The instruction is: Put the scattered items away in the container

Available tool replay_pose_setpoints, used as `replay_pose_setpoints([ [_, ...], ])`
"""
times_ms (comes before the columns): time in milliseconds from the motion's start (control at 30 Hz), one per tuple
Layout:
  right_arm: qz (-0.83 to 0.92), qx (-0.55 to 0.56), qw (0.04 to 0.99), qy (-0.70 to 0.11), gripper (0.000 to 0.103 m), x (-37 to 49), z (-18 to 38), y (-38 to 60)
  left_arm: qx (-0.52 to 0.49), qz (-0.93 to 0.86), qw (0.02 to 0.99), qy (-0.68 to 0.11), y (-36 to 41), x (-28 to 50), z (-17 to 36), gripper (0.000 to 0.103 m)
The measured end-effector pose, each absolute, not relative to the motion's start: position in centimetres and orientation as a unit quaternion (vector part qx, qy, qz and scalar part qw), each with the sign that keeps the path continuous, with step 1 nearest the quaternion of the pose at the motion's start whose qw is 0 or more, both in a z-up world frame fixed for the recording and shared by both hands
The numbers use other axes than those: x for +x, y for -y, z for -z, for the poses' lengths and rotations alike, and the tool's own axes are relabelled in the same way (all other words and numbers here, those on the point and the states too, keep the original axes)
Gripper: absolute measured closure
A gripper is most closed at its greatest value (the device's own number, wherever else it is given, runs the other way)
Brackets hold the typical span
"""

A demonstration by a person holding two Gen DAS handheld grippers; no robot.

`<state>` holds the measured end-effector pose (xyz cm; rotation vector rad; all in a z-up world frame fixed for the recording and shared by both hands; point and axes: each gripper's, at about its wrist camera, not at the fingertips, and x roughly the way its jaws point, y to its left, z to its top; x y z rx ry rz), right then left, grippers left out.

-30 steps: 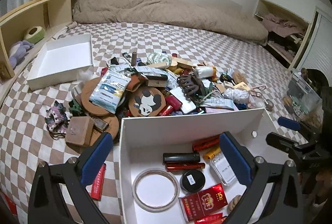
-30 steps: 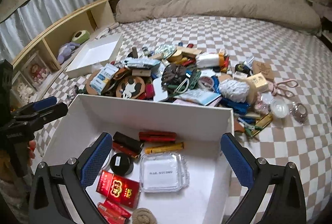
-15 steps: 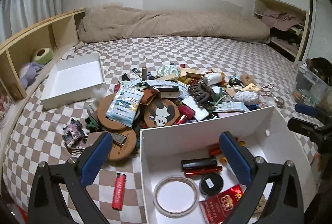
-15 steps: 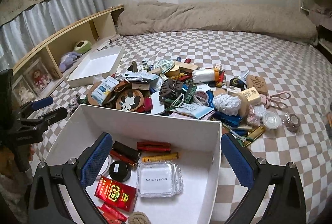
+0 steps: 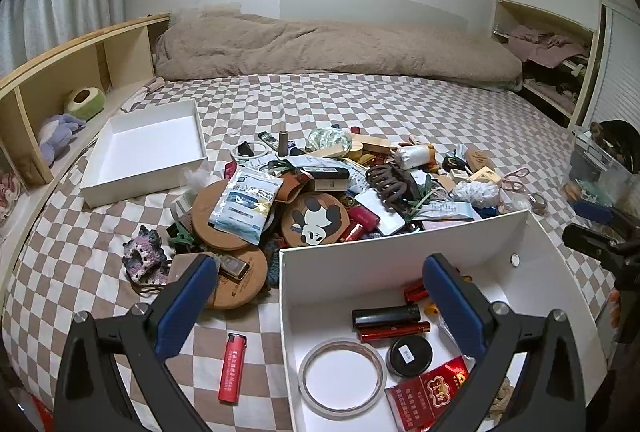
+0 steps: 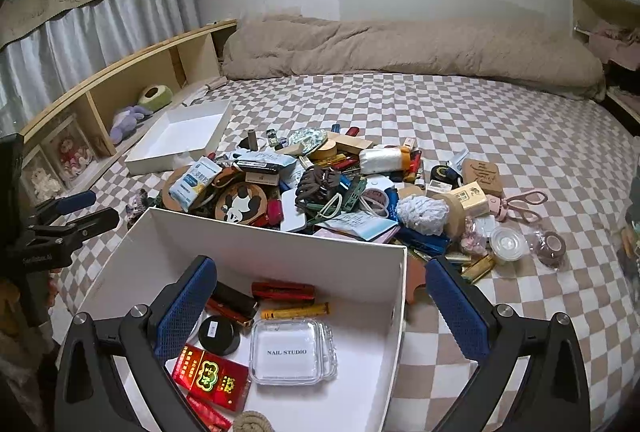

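Observation:
A white box (image 5: 400, 244) (image 6: 280, 244) sits on the checkered bed near me and holds lighters, a tape ring (image 5: 340, 376), a black tin, a red packet (image 6: 210, 378) and a clear "NAIL STUDIO" case (image 6: 288, 352). Behind it lies a heap of small items, among them a panda coaster (image 5: 314, 220) (image 6: 240, 201), a brown hair claw (image 5: 388, 187) and a tissue pack (image 5: 246, 203). A red lighter (image 5: 233, 368) lies on the bed left of the box. My left gripper (image 5: 320, 300) is open and empty above the box's left wall. My right gripper (image 6: 320, 304) is open and empty above the box.
An empty white tray (image 5: 148, 151) (image 6: 180, 135) lies at the far left. A wooden shelf (image 5: 60, 87) with plush toys runs along the left edge. A beige duvet (image 5: 332, 51) lies at the back. Pink scissors (image 6: 520, 205) and a small cup (image 6: 506, 244) lie right of the heap.
Both grippers have pulled back and risen, so the box and heap look lower and farther. The red lighter on the bed has come fully into the left view. Both stay open.

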<state>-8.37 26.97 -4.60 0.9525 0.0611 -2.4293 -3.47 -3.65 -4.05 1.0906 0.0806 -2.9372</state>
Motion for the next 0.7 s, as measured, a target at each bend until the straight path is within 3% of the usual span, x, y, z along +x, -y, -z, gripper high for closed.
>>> replay_pose_setpoints([
  [700,0.897,0.354,0.264,-0.006,0.000,-8.9,4.5,-28.0,0.329,0.944,0.005,-0.032,5.5,-3.1,3.7,0.000],
])
